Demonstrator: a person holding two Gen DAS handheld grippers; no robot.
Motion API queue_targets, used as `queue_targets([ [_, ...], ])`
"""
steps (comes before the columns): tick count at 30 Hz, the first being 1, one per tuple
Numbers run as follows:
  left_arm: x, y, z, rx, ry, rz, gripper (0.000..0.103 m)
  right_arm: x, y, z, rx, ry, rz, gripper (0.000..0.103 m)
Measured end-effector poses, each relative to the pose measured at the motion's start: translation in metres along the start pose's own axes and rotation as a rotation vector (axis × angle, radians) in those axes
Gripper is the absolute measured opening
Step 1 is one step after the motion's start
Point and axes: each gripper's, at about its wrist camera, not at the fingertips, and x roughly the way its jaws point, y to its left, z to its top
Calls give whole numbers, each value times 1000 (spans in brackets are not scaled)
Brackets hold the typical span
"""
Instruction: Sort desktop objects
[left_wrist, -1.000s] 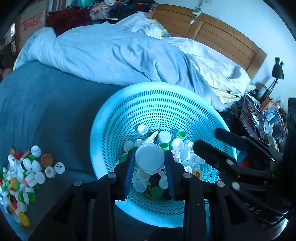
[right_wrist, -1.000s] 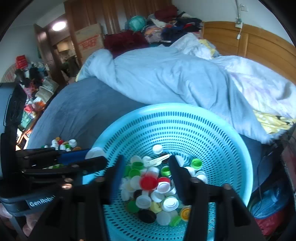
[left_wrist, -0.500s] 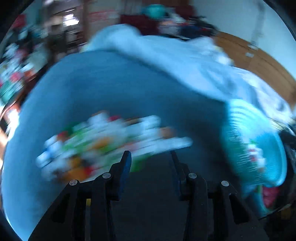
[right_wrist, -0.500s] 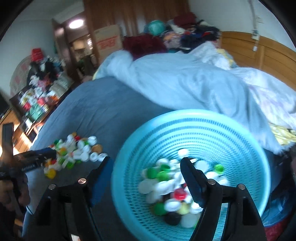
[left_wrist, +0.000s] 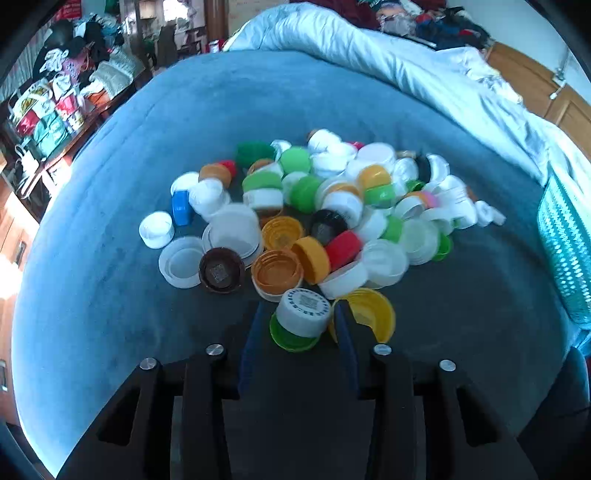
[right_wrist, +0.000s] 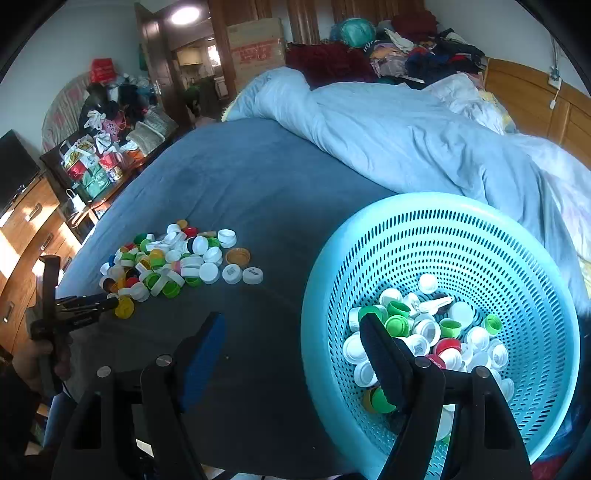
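Note:
A pile of loose bottle caps (left_wrist: 314, 206) in several colours lies on the blue bedspread (left_wrist: 147, 129). My left gripper (left_wrist: 299, 317) is at the pile's near edge, jaws closing on a white cap with a printed code (left_wrist: 303, 314) that rests on a green cap (left_wrist: 288, 338). In the right wrist view the pile (right_wrist: 173, 258) sits at the left, with the left gripper (right_wrist: 110, 302) at its near corner, held by a hand (right_wrist: 40, 354). My right gripper (right_wrist: 291, 319) is open and empty, straddling the rim of the turquoise basket (right_wrist: 480, 240), which holds several caps (right_wrist: 424, 332).
A yellow cap (left_wrist: 373, 314) lies just right of the left gripper's fingers. The basket's wall (left_wrist: 565, 240) shows at the right edge of the left view. A rumpled pale quilt (right_wrist: 388, 136) covers the far bed. Cluttered shelves (right_wrist: 92, 162) and a wooden dresser (right_wrist: 26, 221) stand left.
The left gripper let go of a large white cap over the basket, swung left to the pile and closed around a white cap. The right gripper drew back leftward and its jaws widened.

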Motion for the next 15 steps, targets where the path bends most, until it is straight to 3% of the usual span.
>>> queue_targets([
  [2,0,0,1,-7,-5,-1,25,0,1,1,2,1,-1,80],
  [9,-56,23,-6,-58,-165,-20,25,8,20,1,-22,17,28,80],
  [12,-65,38,-13,-80,-176,-18,25,17,37,-1,-51,32,58,80],
  [15,-67,56,-25,-136,-151,-118,25,28,57,-6,-77,62,94,80],
])
